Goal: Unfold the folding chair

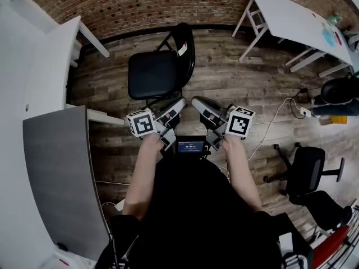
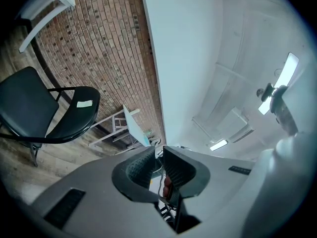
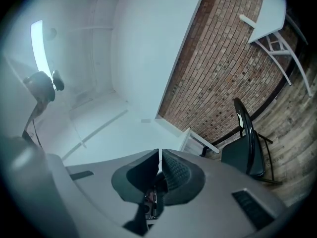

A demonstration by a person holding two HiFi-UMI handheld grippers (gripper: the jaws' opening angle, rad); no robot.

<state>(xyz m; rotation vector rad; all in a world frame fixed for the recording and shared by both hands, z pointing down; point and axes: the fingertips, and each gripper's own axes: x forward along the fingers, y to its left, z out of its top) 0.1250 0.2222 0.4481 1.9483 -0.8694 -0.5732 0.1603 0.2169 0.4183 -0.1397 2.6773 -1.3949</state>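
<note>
Could not read the label point(image 1: 182, 50) on the backrest of the folding chair point(image 1: 160, 72), nor the small screen point(image 1: 190, 147) nearer the body (both too small in the head view). Lost part of the seat past the left gripper view's left edge. Saw the white table point(image 1: 297, 21) clipped by the head view's right edge.

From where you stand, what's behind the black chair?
Past the folding chair lies wooden floor, then a brick wall. The chair covers the floor patch right beneath it, so anything there stays hidden.
</note>
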